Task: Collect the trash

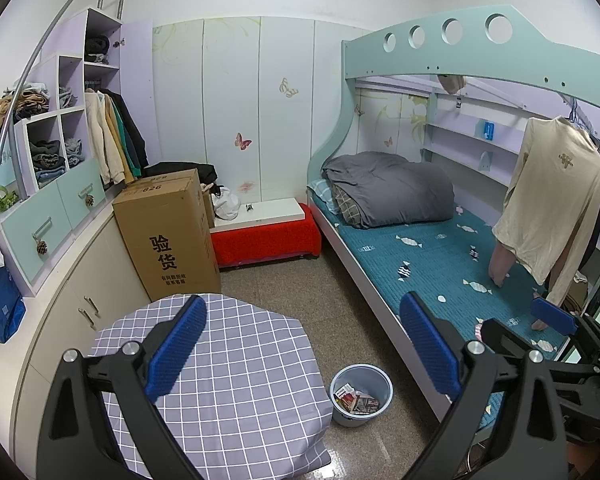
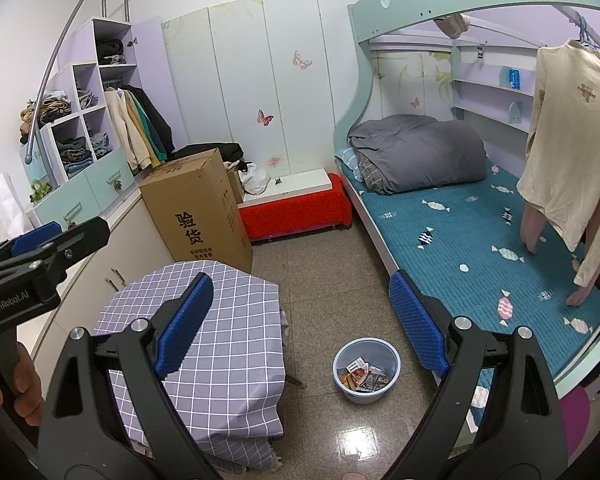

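Starting at the left, a cabinet (image 1: 80, 280) runs along the wall with a box (image 1: 168, 232) at its far end. Next comes the worktop (image 1: 228, 360) under a checked cloth — its top looks bare, with no litter on the part that shows. Left tongs (image 1: 300, 344) hover above it, spread wide and holding nothing. On the floor between worktop and bed (image 1: 440, 256) stands the bin (image 1: 361, 398), with wrappers and scraps of paper already lying in its bottom. Right tongs (image 2: 300, 320) are also wide and empty, aimed over the same patch of floor; in the left view they show at the right edge above the bed. No loose trash shows on the floor tiles or the bedspread, whose sweets are only a printed pattern. By my judgement the collecting is largely or fully done — nothing plainly remains to pick up, though the worktop's near side is hidden by the tongs.
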